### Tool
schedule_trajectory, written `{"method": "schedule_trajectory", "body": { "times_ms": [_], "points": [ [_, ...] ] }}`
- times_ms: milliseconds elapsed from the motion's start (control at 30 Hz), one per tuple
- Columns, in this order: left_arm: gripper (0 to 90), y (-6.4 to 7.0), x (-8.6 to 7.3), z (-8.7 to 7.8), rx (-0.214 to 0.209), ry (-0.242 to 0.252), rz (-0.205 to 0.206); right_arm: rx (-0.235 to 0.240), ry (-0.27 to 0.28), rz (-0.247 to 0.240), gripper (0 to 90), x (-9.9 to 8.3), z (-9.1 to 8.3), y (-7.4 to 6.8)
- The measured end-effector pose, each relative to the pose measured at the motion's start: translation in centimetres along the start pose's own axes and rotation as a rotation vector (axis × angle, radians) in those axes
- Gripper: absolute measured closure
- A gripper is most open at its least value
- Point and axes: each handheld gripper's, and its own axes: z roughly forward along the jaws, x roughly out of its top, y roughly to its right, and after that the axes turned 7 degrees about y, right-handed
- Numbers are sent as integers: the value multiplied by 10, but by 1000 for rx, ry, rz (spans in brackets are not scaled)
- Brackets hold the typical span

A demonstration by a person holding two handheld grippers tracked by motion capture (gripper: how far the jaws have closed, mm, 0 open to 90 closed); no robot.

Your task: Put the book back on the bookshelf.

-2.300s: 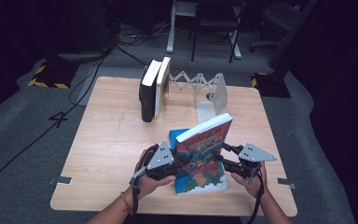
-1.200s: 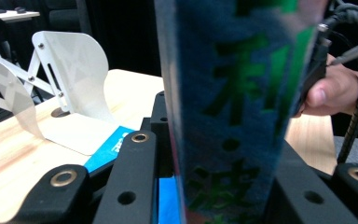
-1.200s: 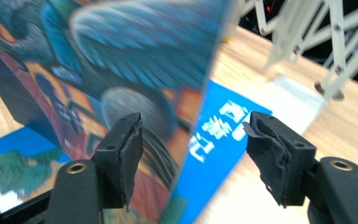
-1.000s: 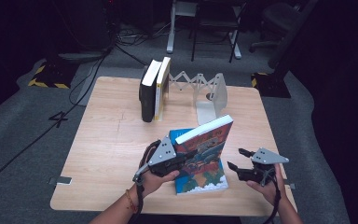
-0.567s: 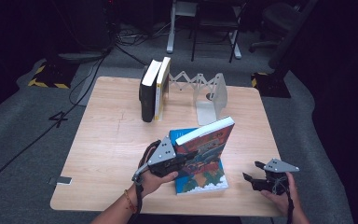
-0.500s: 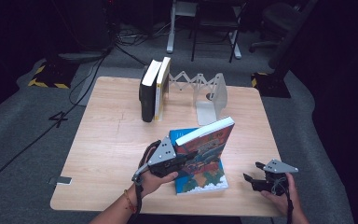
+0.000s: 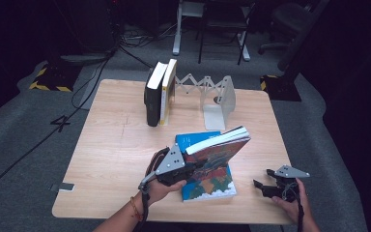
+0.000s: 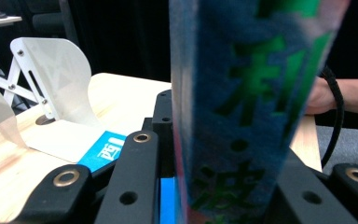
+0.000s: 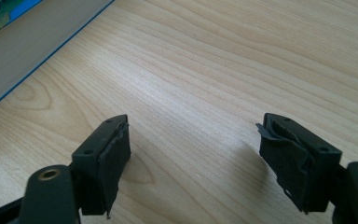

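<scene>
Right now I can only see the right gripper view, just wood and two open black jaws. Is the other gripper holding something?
Observer: Yes. The left gripper is shut on a colourful book, which is tilted up.
Operator: Is anything under it?
Observer: A blue book lies flat beneath it.
Operator: Are there more books?
Observer: Two upright books stand at the far side of the table, by a white folding bookend.
</scene>
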Motion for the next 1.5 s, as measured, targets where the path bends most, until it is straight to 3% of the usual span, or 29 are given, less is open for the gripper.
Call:
{"method": "schedule_trajectory", "body": {
  "times_ms": [167, 300, 1000, 1200, 1500],
  "points": [
    [742, -8, 2, 4, 8, 5, -34, 4, -1, 6, 246, 0, 2, 1],
    [742, -11, 6, 9, 13, 3, -31, 6, 0, 10, 245, 0, 2, 1],
    [744, -32, 21, 15, 73, -49, 25, 9, -2, 9, 239, 0, 2, 1],
    [744, -39, 27, 15, 111, -70, 62, 9, -2, 11, 237, 0, 2, 1],
    [744, -61, 31, 11, 186, -96, 48, 12, -2, 13, 237, 0, 2, 2]
  ]
}}
